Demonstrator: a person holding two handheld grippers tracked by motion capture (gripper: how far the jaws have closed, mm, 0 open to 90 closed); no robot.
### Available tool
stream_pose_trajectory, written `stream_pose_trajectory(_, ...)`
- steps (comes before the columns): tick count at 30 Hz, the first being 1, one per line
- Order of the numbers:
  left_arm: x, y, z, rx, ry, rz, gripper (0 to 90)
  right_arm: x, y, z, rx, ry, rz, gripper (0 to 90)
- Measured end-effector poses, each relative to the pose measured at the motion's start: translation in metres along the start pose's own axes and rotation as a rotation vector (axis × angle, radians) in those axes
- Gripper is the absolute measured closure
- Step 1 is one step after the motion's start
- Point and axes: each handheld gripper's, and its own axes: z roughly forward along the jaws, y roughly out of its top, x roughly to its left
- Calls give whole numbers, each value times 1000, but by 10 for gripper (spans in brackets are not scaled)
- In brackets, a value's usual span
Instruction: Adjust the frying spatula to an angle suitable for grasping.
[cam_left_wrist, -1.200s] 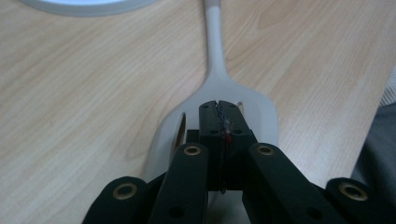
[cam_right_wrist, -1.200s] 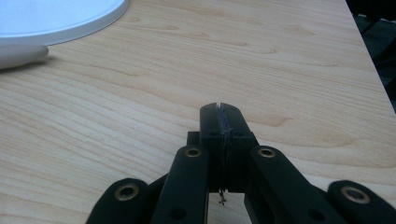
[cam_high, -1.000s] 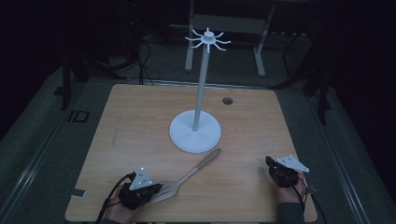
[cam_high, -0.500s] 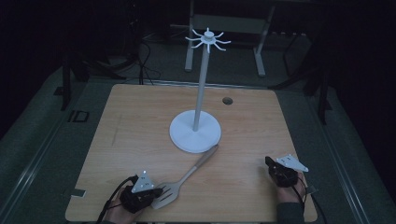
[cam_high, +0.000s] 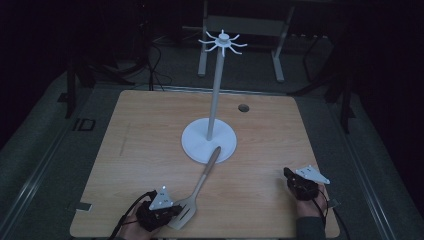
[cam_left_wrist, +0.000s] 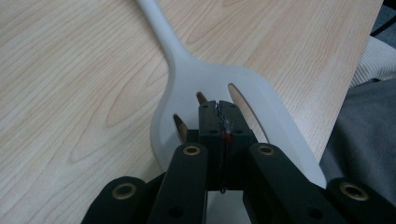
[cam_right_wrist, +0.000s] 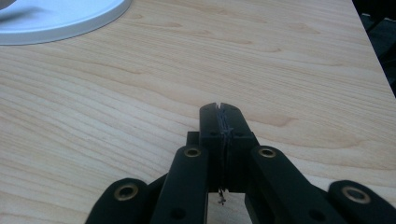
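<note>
From the high view, a light wooden tabletop (cam_high: 150, 140) carries a tall white stand with a round base and a crown of hooks at the top (cam_high: 210, 142), set a little beyond the middle. A pale slotted spatula with a long handle (cam_high: 197, 192) lies flat on the wood, its handle tip reaching the near edge of the stand's round base and its slotted blade pointing toward the near left corner. The left gripper (cam_high: 167, 214) sits at that corner, its tips at the blade's near edge, with a grey three-cornered plate on top. The right gripper (cam_high: 290, 176) rests near the near right edge, well apart from the spatula and the stand, a hand behind it. A small dark round hole in the tabletop (cam_high: 243, 108) lies beyond the stand to the right.

In the left gripper view, the left gripper (cam_left_wrist: 219, 103) has its black fingers (cam_left_wrist: 208, 116) pressed together with nothing between them. They are over the spatula (cam_left_wrist: 205, 79) blade, above its middle slots; whether they touch it I cannot tell. The blade lies close to the tabletop's edge.

In the right gripper view, the right gripper (cam_right_wrist: 219, 106) likewise has its fingers (cam_right_wrist: 208, 119) closed tight on nothing, over bare wood. The rim of the stand's base (cam_right_wrist: 60, 21) shows at the upper left, well apart.
</note>
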Motion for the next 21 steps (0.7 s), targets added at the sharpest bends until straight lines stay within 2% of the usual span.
stream_pose_trajectory(6, 1, 2, 0, 4, 14, -8, 860, -1, 0, 0, -2, -3, 5, 885)
stream_pose_trajectory(12, 8, 7, -2, -24, 53, -27, 812, -1, 0, 1, 3, -4, 5, 878)
stream_pose_trajectory(15, 10, 12, -2, -27, 69, -10, 749, -1, 0, 1, 4, -8, 7, 852)
stream_pose_trajectory(18, 10, 16, -2, -34, 76, -3, 722, -2, -1, 0, 0, -21, 7, 828)
stream_pose_trajectory(21, 12, 24, -2, -46, 86, -9, 698, -2, -1, 0, -3, -25, 10, 805)
